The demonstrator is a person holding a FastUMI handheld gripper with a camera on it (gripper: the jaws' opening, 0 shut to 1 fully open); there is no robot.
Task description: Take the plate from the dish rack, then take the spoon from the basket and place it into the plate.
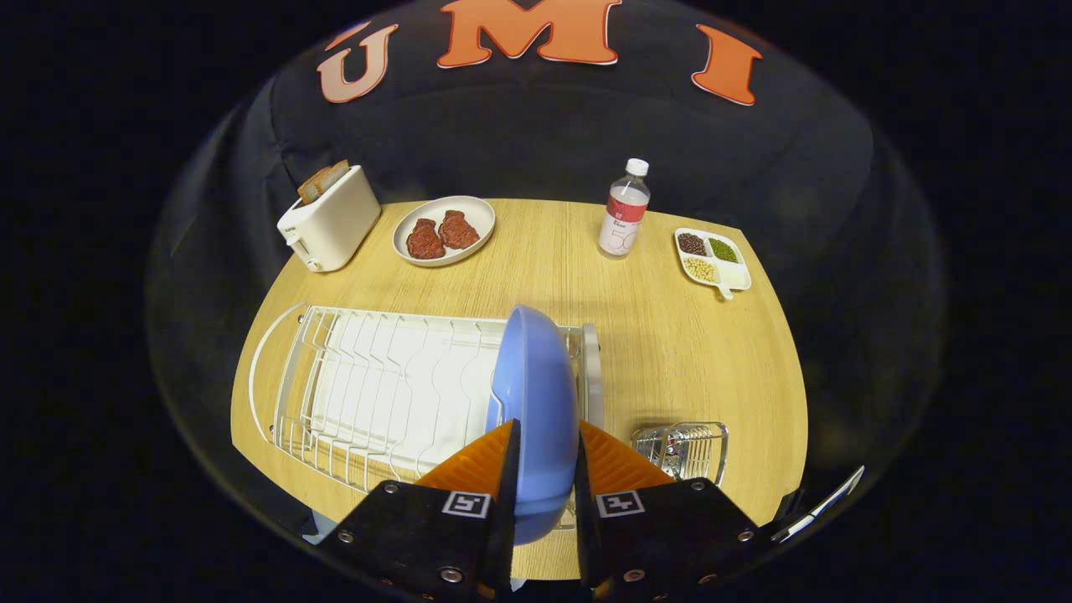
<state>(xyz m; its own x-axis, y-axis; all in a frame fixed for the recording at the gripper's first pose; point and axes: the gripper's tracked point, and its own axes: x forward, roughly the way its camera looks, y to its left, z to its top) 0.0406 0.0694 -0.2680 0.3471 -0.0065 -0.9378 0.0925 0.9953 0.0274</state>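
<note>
Plate [536, 394] is standing on edge at the dish rack's [377, 394] right end, its rim running straight ahead between the claw [544, 456], whose two fingers are pressing on it; lifting upward looks right.

Readable marks, as I see them from my station:

1. Water bottle [624, 211] at the far side of the table [670, 335]: red-and-white label with a large pale "50"; the smaller print I cannot make out.
2. Claw [544, 465] fingers: one square black-and-white coded tag on each, carrying no letters.
</note>
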